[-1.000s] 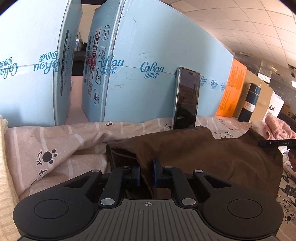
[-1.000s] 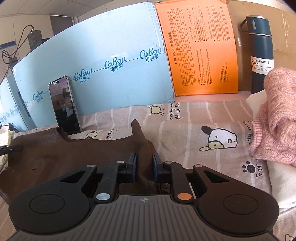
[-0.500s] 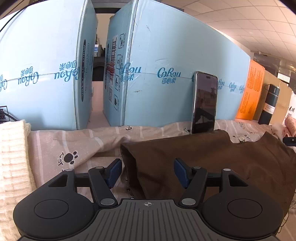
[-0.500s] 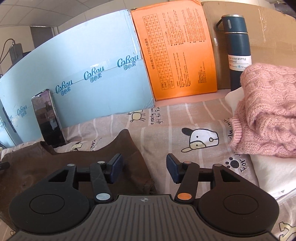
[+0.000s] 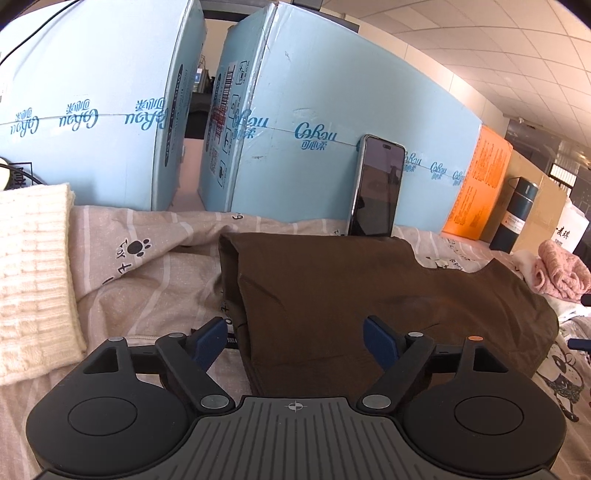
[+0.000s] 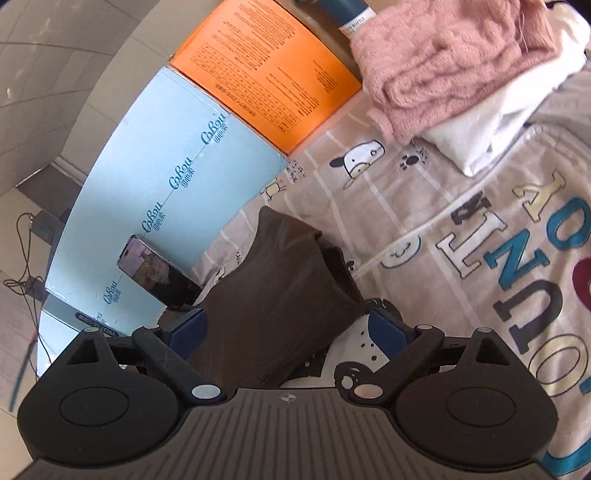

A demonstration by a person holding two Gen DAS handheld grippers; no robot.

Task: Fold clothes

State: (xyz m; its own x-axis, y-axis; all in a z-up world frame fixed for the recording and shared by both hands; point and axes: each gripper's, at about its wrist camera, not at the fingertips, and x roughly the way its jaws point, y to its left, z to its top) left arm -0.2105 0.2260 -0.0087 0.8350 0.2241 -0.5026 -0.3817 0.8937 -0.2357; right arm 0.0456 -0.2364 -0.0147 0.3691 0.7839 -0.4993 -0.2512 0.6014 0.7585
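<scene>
Brown garment (image 5: 354, 295) lay folded flat on printed bedsheet (image 5: 147, 280), in front of phone (image 5: 375, 186) leaning on blue box (image 5: 351, 99). Left gripper (image 5: 295, 339) was spread wide, holding nothing, near fold edge between fingers. Right gripper (image 6: 286, 332) also spread, garment corner between fingers, unpinched. Judged cloth light, limp, non-slip, layers prone to shifting. Best hold: pinch all layers at near corners.

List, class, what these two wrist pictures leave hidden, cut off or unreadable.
1. Brown garment: near edge hidden by the left claw body, left wrist view.
2. Vacuum bottle: top cut off by the frame edge, right wrist view.
3. Orange box: print too small to read, right wrist view.
4. Phone: dark screen, content indistinct, left wrist view.
</scene>
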